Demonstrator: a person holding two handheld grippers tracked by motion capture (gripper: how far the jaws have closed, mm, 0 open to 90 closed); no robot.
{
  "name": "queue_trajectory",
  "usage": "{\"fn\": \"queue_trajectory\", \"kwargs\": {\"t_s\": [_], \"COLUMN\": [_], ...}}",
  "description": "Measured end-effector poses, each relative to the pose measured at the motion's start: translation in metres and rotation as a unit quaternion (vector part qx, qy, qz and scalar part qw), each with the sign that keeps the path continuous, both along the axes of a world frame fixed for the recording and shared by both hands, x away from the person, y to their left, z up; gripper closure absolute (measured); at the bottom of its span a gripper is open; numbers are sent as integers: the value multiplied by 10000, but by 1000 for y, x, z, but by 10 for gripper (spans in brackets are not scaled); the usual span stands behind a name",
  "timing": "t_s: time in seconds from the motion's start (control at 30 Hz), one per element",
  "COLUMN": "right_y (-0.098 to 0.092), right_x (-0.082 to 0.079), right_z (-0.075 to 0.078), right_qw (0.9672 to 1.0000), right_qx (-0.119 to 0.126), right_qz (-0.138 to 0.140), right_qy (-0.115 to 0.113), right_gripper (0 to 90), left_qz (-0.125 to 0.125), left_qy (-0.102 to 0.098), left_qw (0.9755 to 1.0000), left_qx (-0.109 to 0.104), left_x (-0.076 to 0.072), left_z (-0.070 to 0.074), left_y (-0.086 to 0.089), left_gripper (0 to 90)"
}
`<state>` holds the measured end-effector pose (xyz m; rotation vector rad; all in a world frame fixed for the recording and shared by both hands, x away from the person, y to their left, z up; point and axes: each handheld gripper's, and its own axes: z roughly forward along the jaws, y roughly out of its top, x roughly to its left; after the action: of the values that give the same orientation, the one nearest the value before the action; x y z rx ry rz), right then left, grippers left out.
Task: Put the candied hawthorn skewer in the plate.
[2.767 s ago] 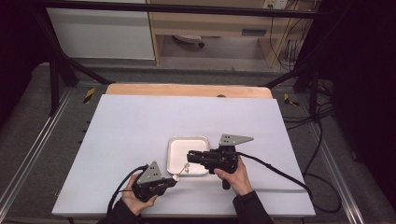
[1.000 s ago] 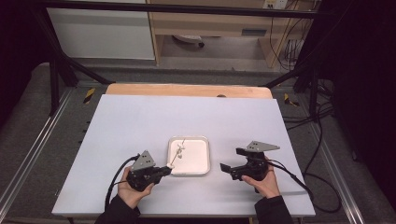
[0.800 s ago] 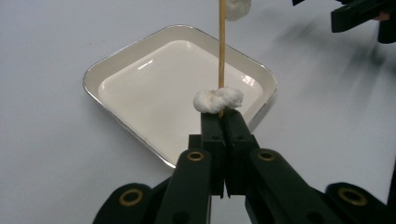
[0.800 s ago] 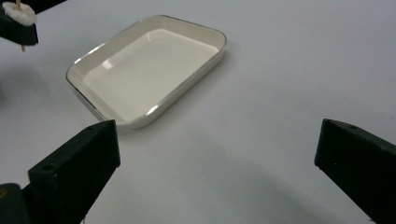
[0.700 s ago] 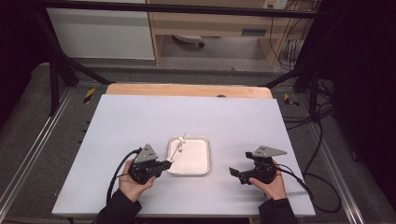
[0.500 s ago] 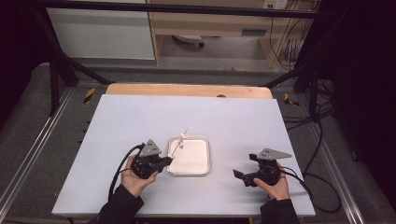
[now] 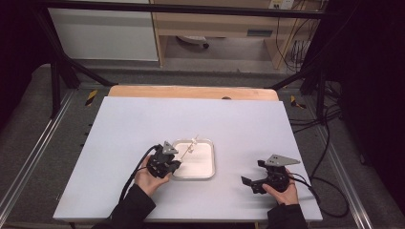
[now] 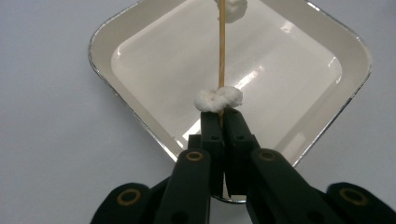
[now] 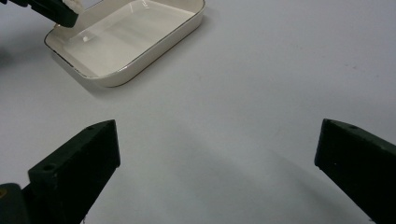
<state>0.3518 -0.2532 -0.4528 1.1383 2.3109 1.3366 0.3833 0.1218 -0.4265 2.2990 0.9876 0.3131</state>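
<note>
Your left tongs (image 8: pixel 221 116) are clenched on a thin wooden skewer (image 8: pixel 222 51), gripping it at its near end, just below a small white marshmallow-like lump (image 8: pixel 218 99) threaded on the stick and sitting right against the fingertips. A second white lump (image 8: pixel 229 8) rides farther up the skewer, at the top edge of the left gripper view. The skewer reaches out over the shallow cream-white rectangular tray with a thin metallic rim (image 7: pixel 208 172), which lies on the pale grey counter (image 7: pixel 119 124) near its front edge; whether the far lump touches the tray floor I cannot tell. In the high view your left tongs (image 7: pixel 174 157) sit at about 9 o'clock from the tray, just beside its left rim, with the skewer (image 7: pixel 187 147) slanting up toward 1 o'clock across the tray's back left corner. Your right tongs (image 7: pixel 252 180) are released, the jaws standing wide apart with nothing between them, low over bare counter well apart from the tray, at about 4 o'clock from it. In the right gripper view the tray (image 9: pixel 154 46) lies off toward 11 o'clock, with the tip of your left tongs (image 9: pixel 60 11) at its far corner.
</note>
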Motion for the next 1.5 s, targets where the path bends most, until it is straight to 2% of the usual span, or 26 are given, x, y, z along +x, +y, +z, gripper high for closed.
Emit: {"fn": "queue_trajectory", "kwargs": {"t_s": [0.13,0.2,0.3,0.43,0.57,0.67,0.87,1.0,1.27,1.5], "right_y": [0,0,0,-1,-1,-2,-3,-3,-3,-5], "right_x": [0,-1,0,0,-1,-1,-1,-1,-2,-3], "right_z": [-1,-1,-3,-2,-1,0,1,1,1,-1], "right_qw": [10000,10000,10000,10000,10000,10000,10000,10000,10000,10000], "right_qx": [-2,13,2,21,71,79,55,43,-18,-49], "right_qz": [11,29,49,47,25,4,-14,-22,-36,-34], "right_qy": [18,39,42,47,34,41,5,-3,24,41], "right_gripper": [7,7,7,7,7,7,7,7,7,7], "left_qz": [24,25,4,-59,-141,-202,-209,-289,-264,-91], "left_qy": [178,183,213,140,-58,-231,-366,-530,-552,-529], "left_qw": [9996,9994,9994,9995,9999,9994,9980,9970,9957,9951], "left_qx": [224,296,283,264,14,-130,-474,-476,-692,-828], "left_x": [1,1,2,1,-4,-7,-10,-14,-22,-30], "left_z": [-5,-5,-5,-4,3,10,19,17,6,-8], "left_y": [-6,-8,-10,-9,-1,9,36,54,91,120], "left_gripper": [876,873,848,751,667,571,388,277,168,105]}}
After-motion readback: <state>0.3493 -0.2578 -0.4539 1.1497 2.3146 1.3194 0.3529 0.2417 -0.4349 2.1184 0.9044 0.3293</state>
